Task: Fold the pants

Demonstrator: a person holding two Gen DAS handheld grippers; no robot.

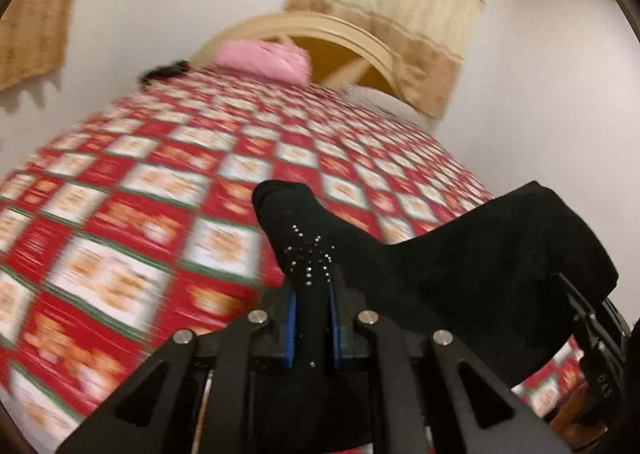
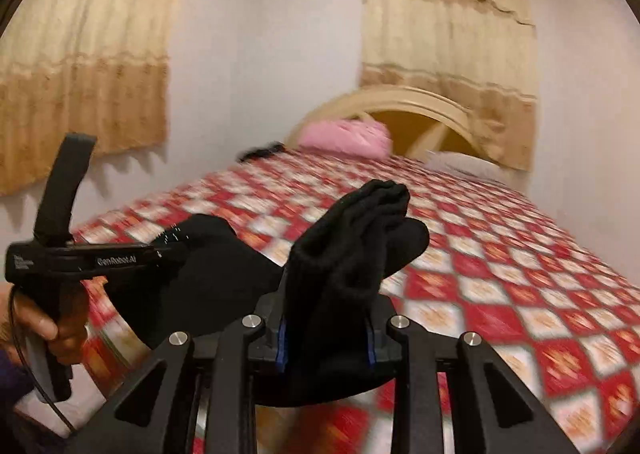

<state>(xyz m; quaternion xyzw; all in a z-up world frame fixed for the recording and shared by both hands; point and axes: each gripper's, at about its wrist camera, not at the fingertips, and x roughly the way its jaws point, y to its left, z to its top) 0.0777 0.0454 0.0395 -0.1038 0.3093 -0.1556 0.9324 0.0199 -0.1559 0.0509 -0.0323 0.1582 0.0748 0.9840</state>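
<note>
Left claw (image 1: 312, 306) clamped tight on a thin edge of the pants (image 1: 460, 254); right claw (image 2: 326, 330) grips a thick bunched wad of the same cloth. Pants hang between both claws, lifted off the bed (image 1: 140, 194), near its front edge. Likely light, soft and floppy, sags freely; best held at hem or waistband corners, spread wide. Black knit fabric, small silver studs near the left grip.
</note>
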